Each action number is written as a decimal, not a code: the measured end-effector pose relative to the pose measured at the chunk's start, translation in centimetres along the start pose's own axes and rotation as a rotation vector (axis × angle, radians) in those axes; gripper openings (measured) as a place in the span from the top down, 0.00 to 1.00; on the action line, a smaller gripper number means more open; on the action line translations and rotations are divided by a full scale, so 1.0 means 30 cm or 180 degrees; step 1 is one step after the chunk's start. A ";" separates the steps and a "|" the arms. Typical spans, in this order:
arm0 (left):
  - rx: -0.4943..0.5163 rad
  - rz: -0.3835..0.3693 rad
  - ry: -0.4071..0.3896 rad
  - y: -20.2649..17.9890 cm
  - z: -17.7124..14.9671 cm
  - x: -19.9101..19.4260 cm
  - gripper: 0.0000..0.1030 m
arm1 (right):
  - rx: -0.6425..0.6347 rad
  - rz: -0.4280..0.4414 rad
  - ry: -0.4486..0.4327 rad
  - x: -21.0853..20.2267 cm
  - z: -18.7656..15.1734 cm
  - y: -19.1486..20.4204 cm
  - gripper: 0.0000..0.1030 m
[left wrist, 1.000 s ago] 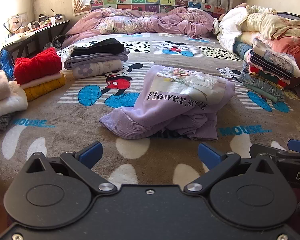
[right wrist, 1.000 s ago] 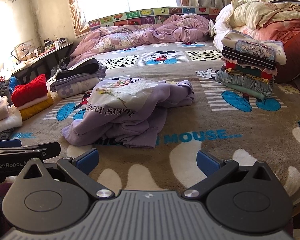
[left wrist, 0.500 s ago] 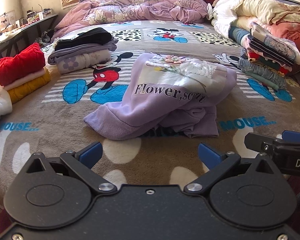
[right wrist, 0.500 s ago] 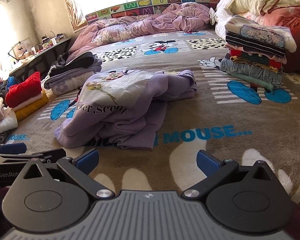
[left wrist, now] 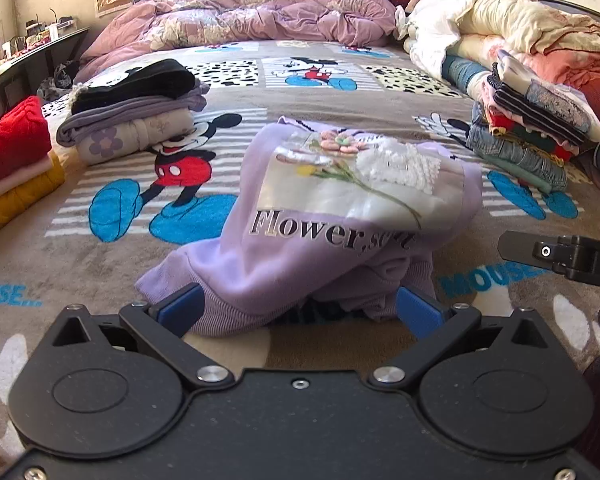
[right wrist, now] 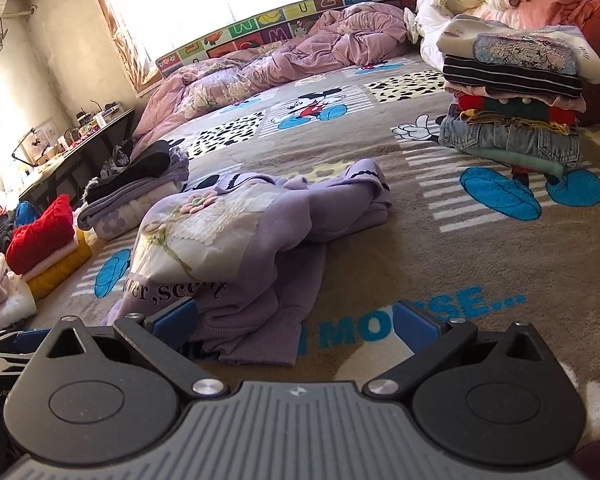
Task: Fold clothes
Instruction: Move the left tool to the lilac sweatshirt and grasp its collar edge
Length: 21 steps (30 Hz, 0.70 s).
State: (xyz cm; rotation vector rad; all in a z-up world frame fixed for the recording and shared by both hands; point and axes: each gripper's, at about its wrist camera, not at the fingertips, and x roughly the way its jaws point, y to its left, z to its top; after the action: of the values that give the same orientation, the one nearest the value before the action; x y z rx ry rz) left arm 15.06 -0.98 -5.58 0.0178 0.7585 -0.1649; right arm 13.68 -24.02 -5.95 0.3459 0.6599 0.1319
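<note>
Both grippers move closer to the purple sweatshirt [left wrist: 340, 216] at middle frame; left gripper [left wrist: 297, 310] and right gripper [right wrist: 295, 326] stay spread wide, holding nothing, ready to grab its hem

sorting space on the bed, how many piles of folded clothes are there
3 clearly visible: a black-topped stack left of centre, a red-topped stack at the left edge, and a tall stack on the right. More may sit beyond the left edge.

crumpled lilac sweatshirt [left wrist: 320, 232] with flower print lies heaped on the bed blanket [left wrist: 340, 96].
</note>
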 end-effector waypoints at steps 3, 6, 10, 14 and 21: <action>0.0010 -0.0090 0.0045 0.005 0.032 0.027 0.00 | 0.0087 0.0001 -0.0039 0.030 0.025 -0.024 0.00; 0.0000 -0.0132 0.0091 0.008 0.068 0.054 0.00 | 0.0166 -0.0004 -0.0085 0.060 0.051 -0.052 0.00; 0.0011 -0.0233 0.0017 0.012 0.110 0.065 0.00 | 0.0317 0.0046 -0.0133 0.104 0.097 -0.095 0.00; 0.0069 -0.0308 -0.0004 0.014 0.159 0.091 0.00 | 0.0396 0.0125 -0.0199 0.160 0.154 -0.126 0.00; 0.0070 -0.0460 0.0028 0.039 0.256 0.165 0.01 | 0.0556 0.0201 -0.0303 0.263 0.242 -0.180 0.00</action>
State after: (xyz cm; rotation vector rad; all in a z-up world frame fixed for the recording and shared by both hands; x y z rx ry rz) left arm 24.02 -1.12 -3.45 -0.0155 0.7669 -0.3108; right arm 24.42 -29.24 -7.07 0.5382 0.5677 0.1176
